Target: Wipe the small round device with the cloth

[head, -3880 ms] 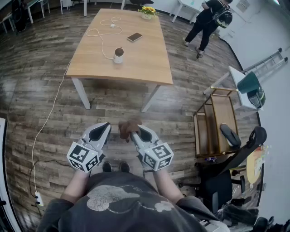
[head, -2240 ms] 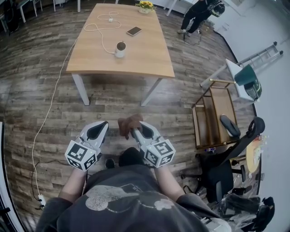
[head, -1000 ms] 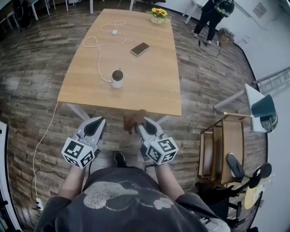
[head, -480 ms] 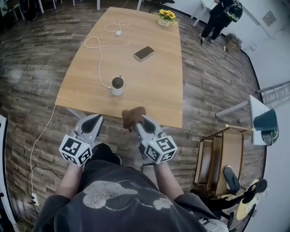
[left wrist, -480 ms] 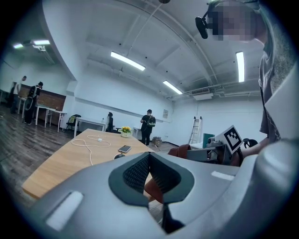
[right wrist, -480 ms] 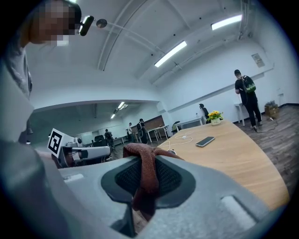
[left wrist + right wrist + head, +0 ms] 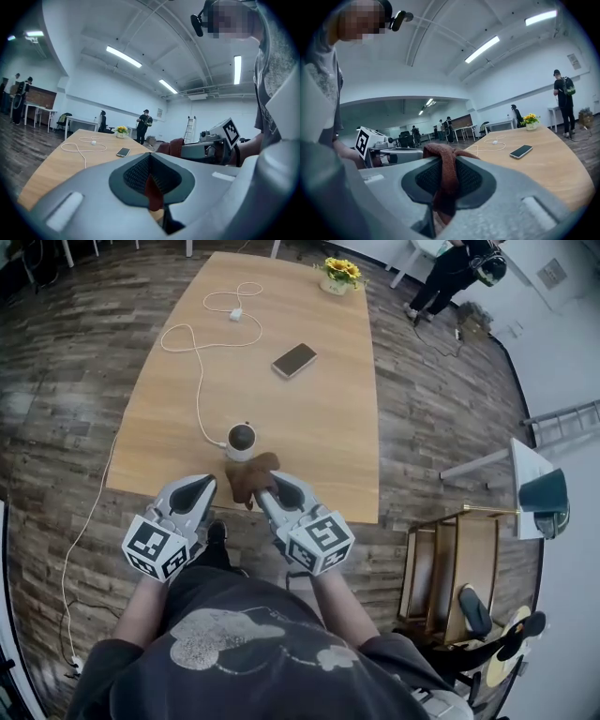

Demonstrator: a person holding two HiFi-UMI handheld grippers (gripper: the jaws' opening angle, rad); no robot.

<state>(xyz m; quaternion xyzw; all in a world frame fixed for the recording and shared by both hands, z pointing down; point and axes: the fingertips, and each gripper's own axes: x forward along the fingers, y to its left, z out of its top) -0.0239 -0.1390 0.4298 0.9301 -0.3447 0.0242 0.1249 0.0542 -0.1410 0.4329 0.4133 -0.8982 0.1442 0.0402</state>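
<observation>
Cloth (image 7: 248,476), one brown piece, hangs pinched between the jaws of the right gripper (image 7: 265,488) and drapes over their tips above the near edge of the table (image 7: 319,446). Just to its left, the left gripper (image 7: 199,490) is level with it; its jaws are pressed together and hold nothing. Both grippers are side by side, close but apart.

Just beyond the cloth, the single small round device (image 7: 241,439) stands upright on the table near its near edge. It is white with a dark top. Whether the cloth touches it cannot be told.

One white cable (image 7: 197,371) leaves the device's left side and runs in loose loops toward the far end of the table. One phone (image 7: 293,360) lies flat to the right of the cable, past the table's middle. At the far end stands one small pot (image 7: 337,276), holding yellow flowers.

On the wooden floor beyond the table's far right corner, one person (image 7: 459,268) stands.
</observation>
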